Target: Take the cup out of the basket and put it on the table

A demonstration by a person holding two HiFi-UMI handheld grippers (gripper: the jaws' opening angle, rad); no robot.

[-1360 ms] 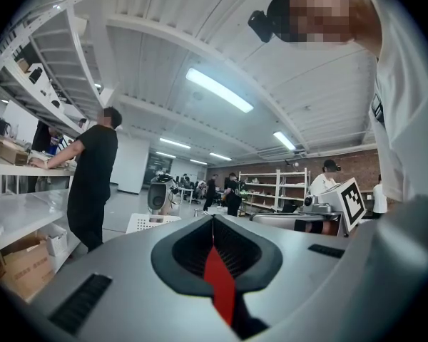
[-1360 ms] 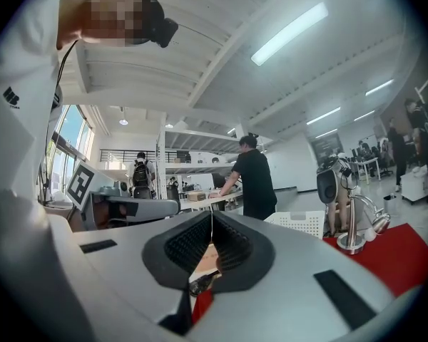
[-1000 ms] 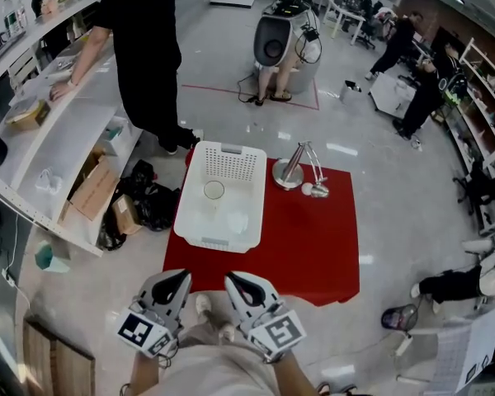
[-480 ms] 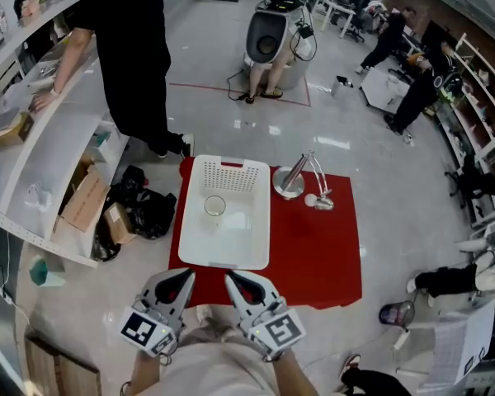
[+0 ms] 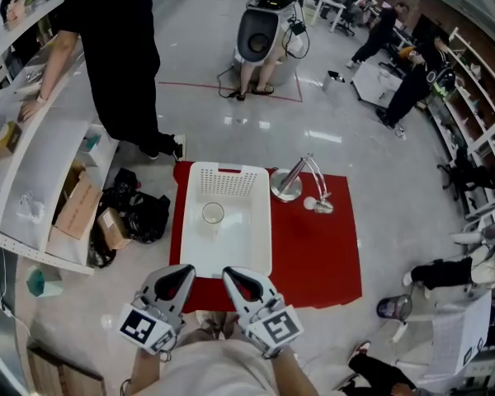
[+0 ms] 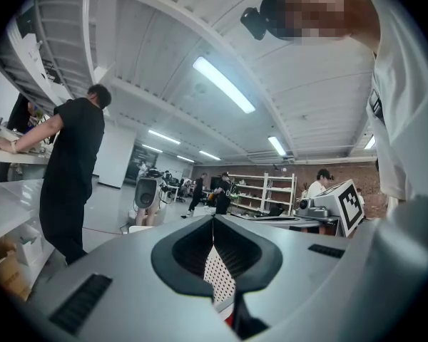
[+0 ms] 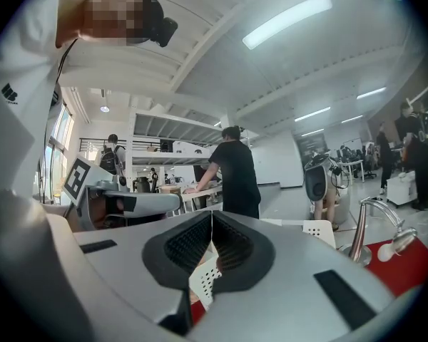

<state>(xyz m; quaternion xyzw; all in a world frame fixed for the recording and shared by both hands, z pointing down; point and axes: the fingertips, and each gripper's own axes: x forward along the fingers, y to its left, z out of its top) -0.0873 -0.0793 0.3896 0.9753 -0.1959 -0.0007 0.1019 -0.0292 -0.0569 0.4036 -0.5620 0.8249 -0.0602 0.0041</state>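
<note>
While I hold both grippers just short of the red table's (image 5: pixel 313 254) near edge, left gripper (image 5: pixel 180 272) and right gripper (image 5: pixel 233 274) show jaws pressed together, nothing between them. Cup (image 5: pixel 213 214) stands mouth-up inside the white basket (image 5: pixel 190 236), near its middle. Basket fills the table's left half, with a desk lamp (image 5: pixel 301 184) beside its far right corner.

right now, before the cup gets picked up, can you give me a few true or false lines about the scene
The clear round cup sits inside the white plastic basket. True.
The basket stands on bare floor. False: it rests on the red table top.
The left claw and right claw are both shut and empty. True.
The silver metal lamp lies inside the basket. False: it stands beside the basket, on the red top.
</note>
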